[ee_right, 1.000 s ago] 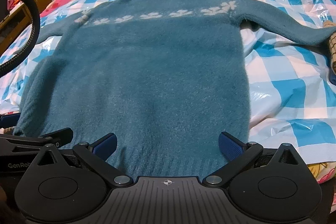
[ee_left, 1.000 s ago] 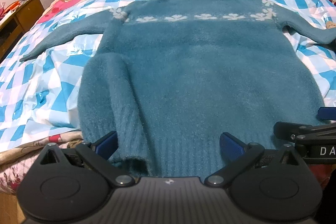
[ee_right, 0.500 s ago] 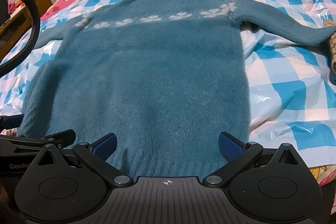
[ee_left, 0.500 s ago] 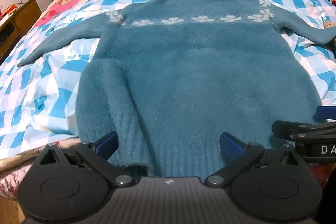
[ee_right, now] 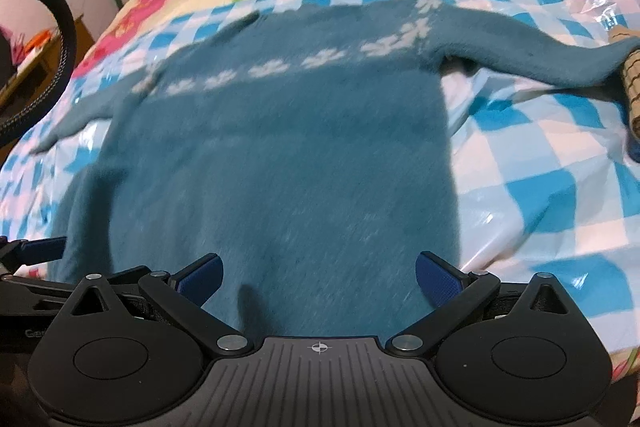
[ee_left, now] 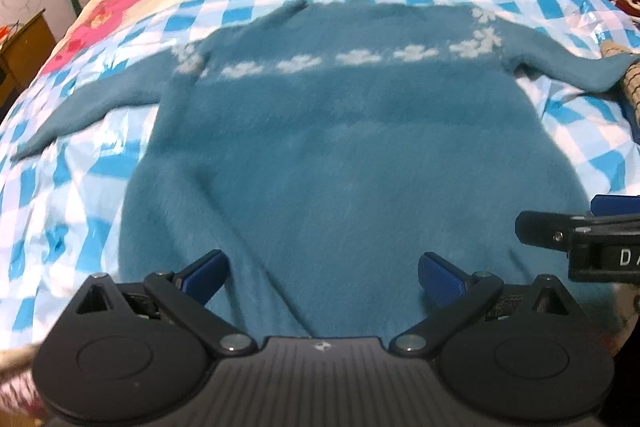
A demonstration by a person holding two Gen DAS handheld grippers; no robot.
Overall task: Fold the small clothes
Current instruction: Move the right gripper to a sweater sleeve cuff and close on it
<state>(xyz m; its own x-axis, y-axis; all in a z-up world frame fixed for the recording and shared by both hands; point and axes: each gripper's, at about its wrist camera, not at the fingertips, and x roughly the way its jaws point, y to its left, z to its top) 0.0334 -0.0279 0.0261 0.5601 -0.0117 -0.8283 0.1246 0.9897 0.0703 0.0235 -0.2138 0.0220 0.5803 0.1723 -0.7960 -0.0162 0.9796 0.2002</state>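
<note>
Flat on the bed (ee_left: pixel 580 131), spread wide: sweater (ee_left: pixel 340 155), sleeves out at 9 and 3 o'clock. Both hovering at the hem at 6 o'clock, left gripper (ee_left: pixel 322 273) and right gripper (ee_right: pixel 318 273), jaws wide apart, holding nothing. Likely pre-grasp: next, pinching the hem and carrying it toward 12.

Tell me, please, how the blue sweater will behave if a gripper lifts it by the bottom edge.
The sweater looks thick and fuzzy, so it will likely droop and fold, not stay flat. Its sleeves lie spread out and would probably trail behind. The glossy checked sheet under it may let it slide easily.
</note>
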